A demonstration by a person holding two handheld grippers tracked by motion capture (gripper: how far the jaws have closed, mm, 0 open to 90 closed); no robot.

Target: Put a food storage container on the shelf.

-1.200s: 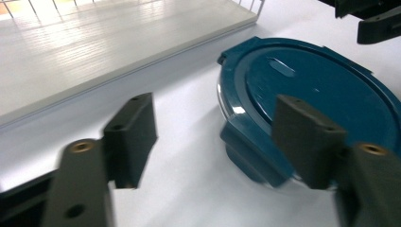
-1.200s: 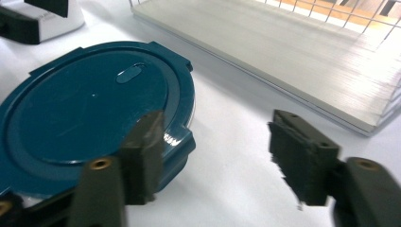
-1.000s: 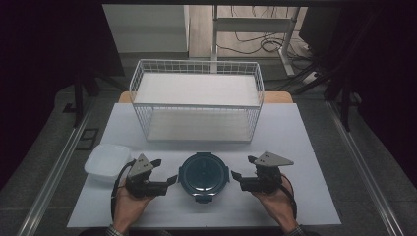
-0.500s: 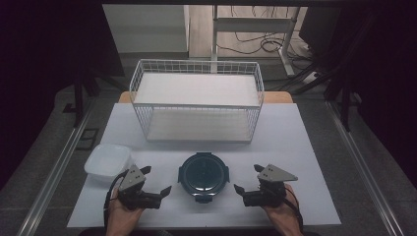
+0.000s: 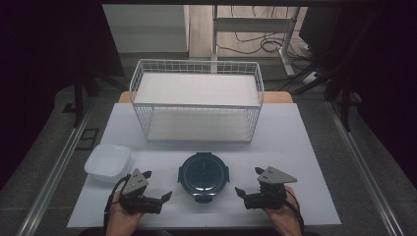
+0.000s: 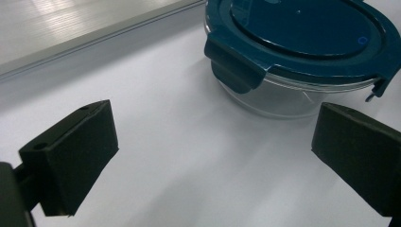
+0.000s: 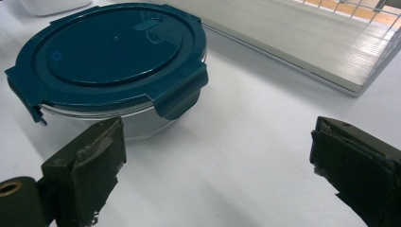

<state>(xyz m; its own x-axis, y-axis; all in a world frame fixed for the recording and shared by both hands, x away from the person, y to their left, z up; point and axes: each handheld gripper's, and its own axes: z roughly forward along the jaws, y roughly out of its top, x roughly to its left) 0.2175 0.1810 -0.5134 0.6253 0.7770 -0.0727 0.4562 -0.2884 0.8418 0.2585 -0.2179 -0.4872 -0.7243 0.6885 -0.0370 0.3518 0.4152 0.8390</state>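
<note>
The round container (image 5: pixel 203 175) sat near the front middle of the white surface (image 5: pixel 295 147), with the left tool (image 5: pixel 158 189) on one side of it and the right tool (image 5: pixel 250 183) on the other, both apart from it and pointing inward. That even flanking looked like a setup for working the lid from both sides at once. Each tool's jaws had just been opening and stood wide, with nothing between the pads but bare surface.

The lid (image 7: pixel 113 52) was dark teal plastic, smooth and glossy, with hinged latch flaps folded down over the rim. One flap (image 6: pixel 231 71) faced the left tool and another (image 7: pixel 182 97) faced the right, so the clasps were probably the targets. The bowl (image 6: pixel 269 97) below was clear glass, thick-walled and round. The tool pads (image 6: pixel 78 156) were matte black blocks; those on the right tool (image 7: pixel 94 168) looked scuffed and worn at the edges.

A shallow white square tub (image 5: pixel 108 161) with rounded corners rested at the left, just beyond the left tool. Farther back stood a white wire basket (image 5: pixel 196 105) of thin gridded rods, holding pale flat boards, well apart from the container.
</note>
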